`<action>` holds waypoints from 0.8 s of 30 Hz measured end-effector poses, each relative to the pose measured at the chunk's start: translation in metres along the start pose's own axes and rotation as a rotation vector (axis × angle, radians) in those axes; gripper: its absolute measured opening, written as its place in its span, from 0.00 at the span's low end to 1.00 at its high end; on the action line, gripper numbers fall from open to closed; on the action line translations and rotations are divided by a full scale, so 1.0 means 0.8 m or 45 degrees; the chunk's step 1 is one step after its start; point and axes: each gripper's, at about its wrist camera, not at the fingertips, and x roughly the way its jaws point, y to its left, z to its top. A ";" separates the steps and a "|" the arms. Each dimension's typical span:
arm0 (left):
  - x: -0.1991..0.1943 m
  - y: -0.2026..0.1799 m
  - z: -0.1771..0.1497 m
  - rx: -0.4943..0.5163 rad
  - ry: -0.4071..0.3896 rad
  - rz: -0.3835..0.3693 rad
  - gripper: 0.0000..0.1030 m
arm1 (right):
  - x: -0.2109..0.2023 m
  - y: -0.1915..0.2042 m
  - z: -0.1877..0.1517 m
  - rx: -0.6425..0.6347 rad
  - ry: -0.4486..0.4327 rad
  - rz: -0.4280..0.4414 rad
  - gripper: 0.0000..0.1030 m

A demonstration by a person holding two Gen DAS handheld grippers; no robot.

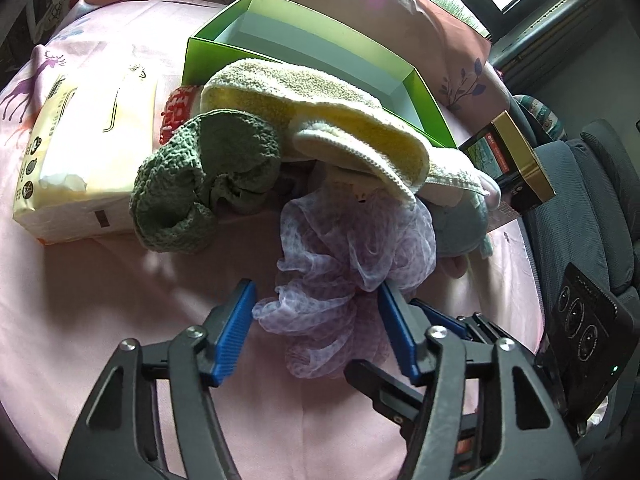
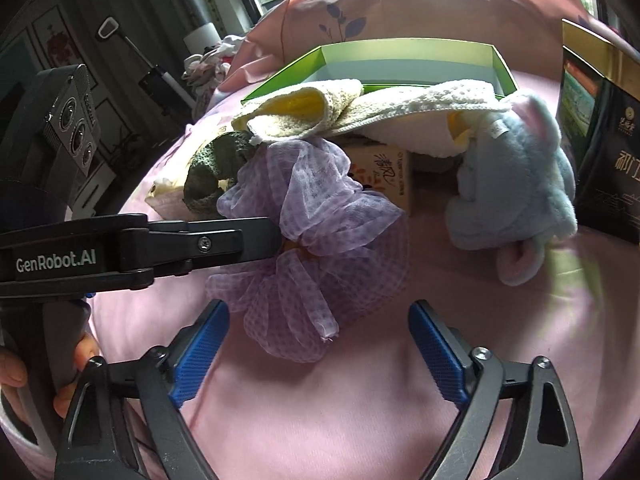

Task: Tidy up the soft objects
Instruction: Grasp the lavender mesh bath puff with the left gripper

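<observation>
Mesh first, looks like. The lilac netted bath pouf (image 1: 344, 276) sits at the front of the pile, low centre in both views, lying on the pink bedsheet (image 1: 120, 320) nearest the tools — so it's the easy one to peel off before touching the stack behind it.

In the left wrist view the left gripper (image 1: 316, 332) has its blue-padded fingers at medium spread with the pouf's frills bunched between them; I can't tell if the pads are actually pinching the net or just flanking it. The right wrist view shows that same tool coming in from the left edge with its tip buried in the middle of the pouf. The right gripper (image 2: 318, 354) is spread wide and holding nothing, parked just below the pouf, probably ready to steady it.

Behind, mid-frame: a green knitted cloth (image 1: 192, 184), a cream-and-yellow knitted cloth (image 1: 320, 120) draped over whatever's underneath, and a pale blue plush toy (image 2: 516, 200) right of centre in the right wrist view. The open green cardboard box (image 1: 424, 96) in the upper middle, just behind the pile, has nothing visible inside — I'd guess that's where the soft stuff goes. A tissue pack (image 1: 80, 152) lies at the left.
</observation>
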 end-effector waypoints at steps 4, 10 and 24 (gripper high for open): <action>0.000 0.002 -0.001 0.000 0.007 -0.044 0.25 | 0.012 -0.007 -0.003 0.037 0.046 0.056 0.31; -0.004 -0.003 -0.002 0.025 0.008 -0.103 0.11 | -0.009 0.000 -0.009 0.017 0.021 0.077 0.13; -0.094 -0.064 0.042 0.211 -0.159 -0.244 0.11 | -0.104 0.029 0.064 -0.141 -0.245 0.058 0.13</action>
